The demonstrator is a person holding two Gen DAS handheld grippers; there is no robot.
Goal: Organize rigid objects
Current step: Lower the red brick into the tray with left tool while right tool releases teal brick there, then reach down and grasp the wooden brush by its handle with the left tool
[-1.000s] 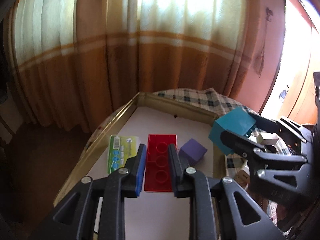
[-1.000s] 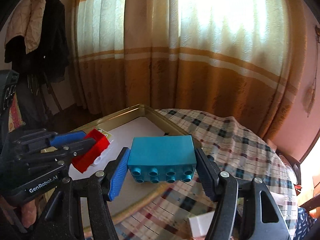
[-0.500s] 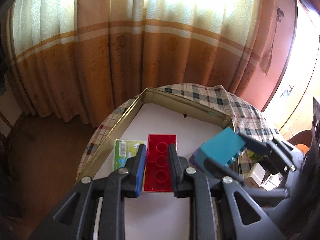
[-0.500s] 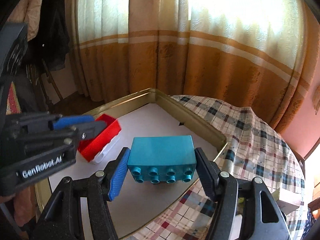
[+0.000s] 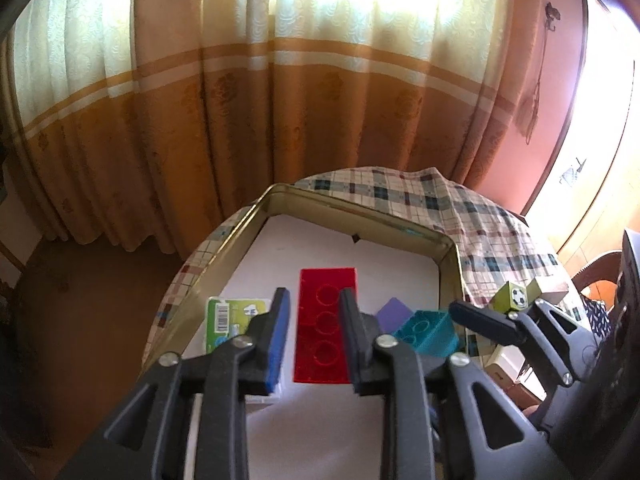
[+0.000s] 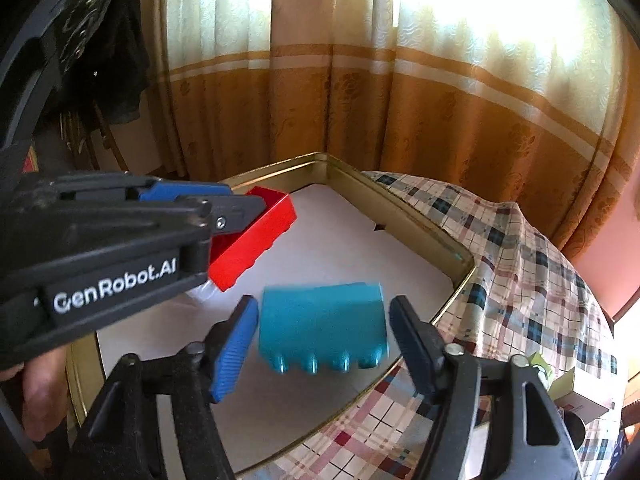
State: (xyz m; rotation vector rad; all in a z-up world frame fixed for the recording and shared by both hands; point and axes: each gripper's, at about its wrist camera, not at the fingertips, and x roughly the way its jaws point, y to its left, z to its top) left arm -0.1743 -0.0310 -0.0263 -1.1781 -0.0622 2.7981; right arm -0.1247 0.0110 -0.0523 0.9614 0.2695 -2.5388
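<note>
Both my tools just opened up: left tool (image 5: pixel 314 334) off the red brick (image 5: pixel 325 326), right tool (image 6: pixel 322 338) off the teal brick (image 6: pixel 322 330) at its 3 o'clock in the tray (image 6: pixel 404 210).

On the side of your left gripper (image 6: pixel 240 210), seen from the right wrist camera, you can read the white lettering "GenRobot.AI", printed on the black body just below the finger arms. In your left wrist view the green and white packet (image 5: pixel 234 316) lying in the tray shows a barcode on a white patch at its near left corner and some small blue marks beside it, but the digits and words there are too small for you to make out. Nothing else in either view carries writing you can read.
</note>
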